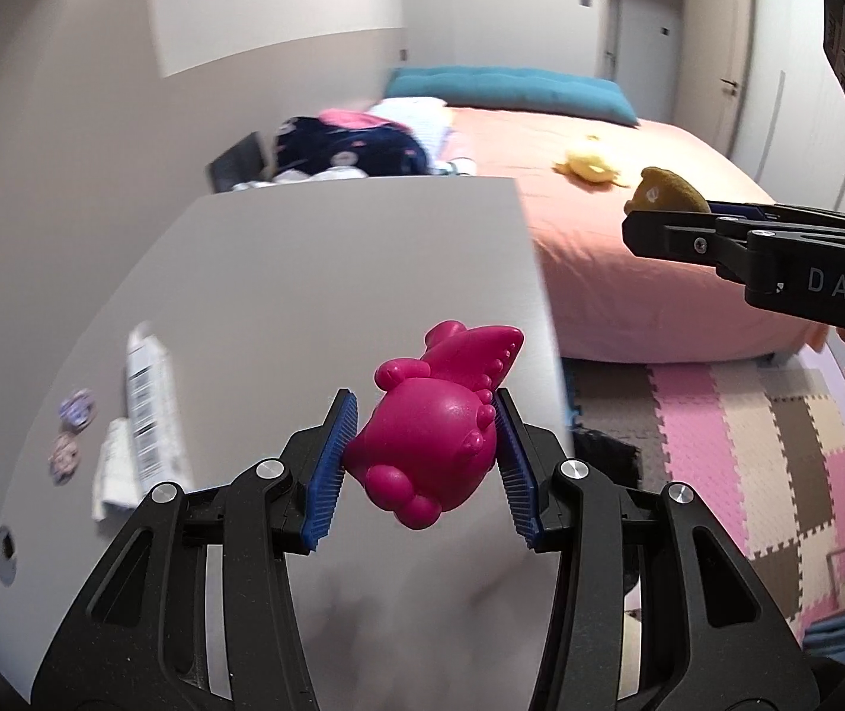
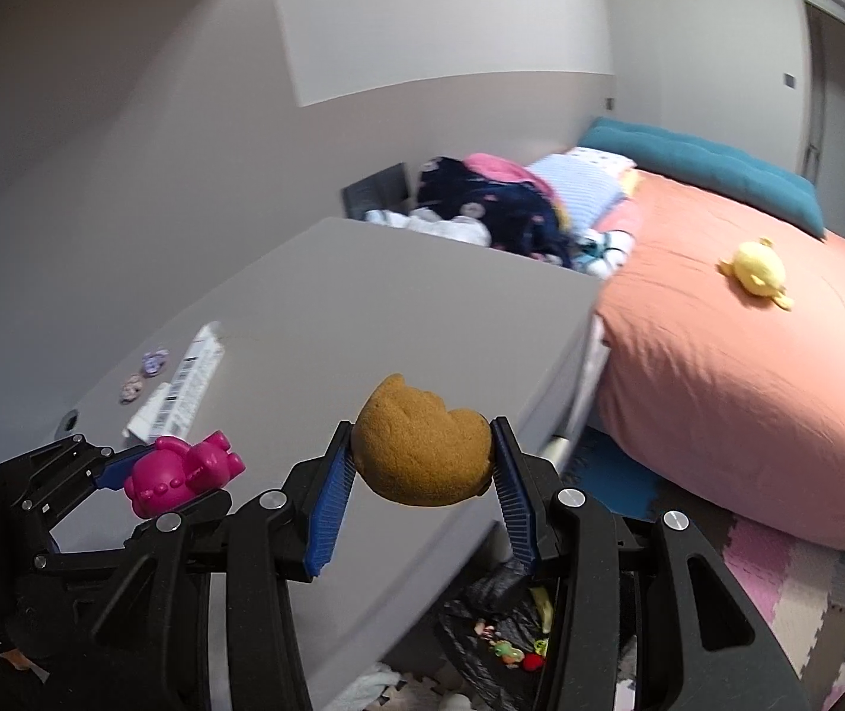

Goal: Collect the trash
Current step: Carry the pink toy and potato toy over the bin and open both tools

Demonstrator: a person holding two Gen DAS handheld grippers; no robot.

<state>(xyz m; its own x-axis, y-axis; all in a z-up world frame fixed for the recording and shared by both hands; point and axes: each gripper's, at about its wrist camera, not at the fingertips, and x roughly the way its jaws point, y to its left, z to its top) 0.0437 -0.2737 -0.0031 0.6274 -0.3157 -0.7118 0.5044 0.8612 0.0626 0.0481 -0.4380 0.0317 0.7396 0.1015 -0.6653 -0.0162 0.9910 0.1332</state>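
— Left wrist view: what does the left claw (image 1: 427, 451) hold?
— A magenta toy (image 1: 434, 444), clenched between its blue pads, tilted down over the grey surface (image 1: 316, 272).
— And the right claw (image 2: 422, 465)?
— Grasping a brown plush (image 2: 422, 456) at the surface's edge. At 5 o'clock below it, a black bag (image 2: 482, 610) contains small colourful scraps.

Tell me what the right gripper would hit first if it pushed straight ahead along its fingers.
Probably the grey tabletop. The right gripper, shut on a brown plush toy, points downward over the table's near corner, so the toy would likely touch first. Depth is unclear.
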